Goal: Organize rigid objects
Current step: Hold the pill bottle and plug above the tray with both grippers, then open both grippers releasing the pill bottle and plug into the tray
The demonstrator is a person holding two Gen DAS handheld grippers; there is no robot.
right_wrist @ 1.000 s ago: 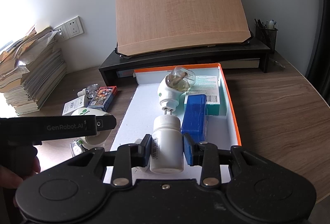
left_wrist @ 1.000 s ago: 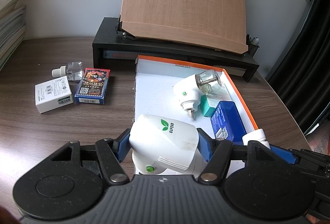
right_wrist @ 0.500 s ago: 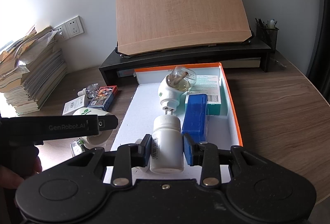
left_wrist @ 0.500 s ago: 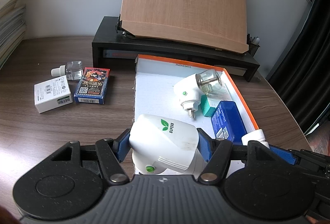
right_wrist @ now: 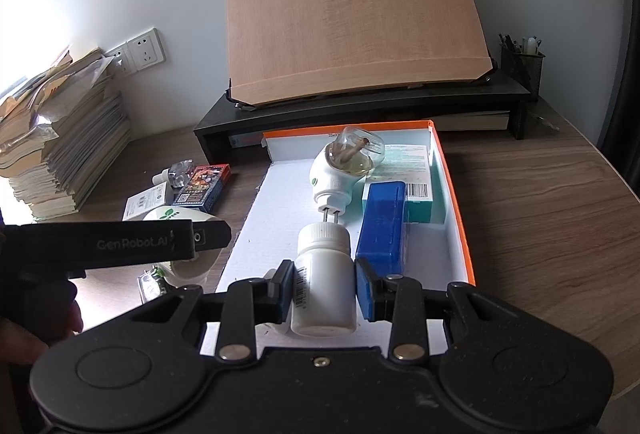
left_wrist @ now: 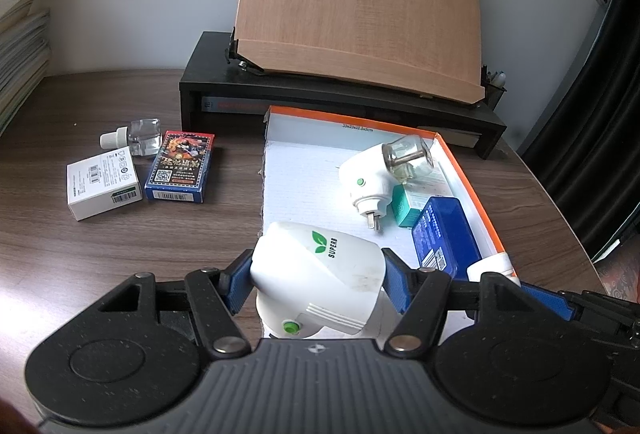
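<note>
Nothing is seen to have changed over the last second: both grippers are held where they were, and every item lies as before. The pause is judged to mean that neither held item has yet been set down, so the sorting is only part done.

The left gripper (left_wrist: 316, 280) is clamped on a white plug-in vaporizer (left_wrist: 320, 270) marked with a green leaf, at the lower centre of the left wrist view, over the near left edge of the orange-rimmed box (left_wrist: 468, 178). The right gripper (right_wrist: 325, 292) is clamped on a white pill bottle (right_wrist: 324, 282), held low over the box floor at the lower centre of the right wrist view.

Already inside the box are a second vaporizer with a glass bottle (right_wrist: 340, 170), a blue case (right_wrist: 382, 230) and a teal carton (right_wrist: 416, 190). Left on the table (left_wrist: 120, 246), at the left of the frame, are a white carton (left_wrist: 102, 188), a card deck (left_wrist: 182, 166) and a small clear bottle (left_wrist: 136, 136).

Whether the pill bottle touches the box floor cannot be told, as its base is hidden behind the gripper body. The vaporizer's underside is cut off likewise. In the right wrist view the left gripper's side covers most of its vaporizer, and only part of a hand (right_wrist: 24, 338) is seen at the lower left.
</note>
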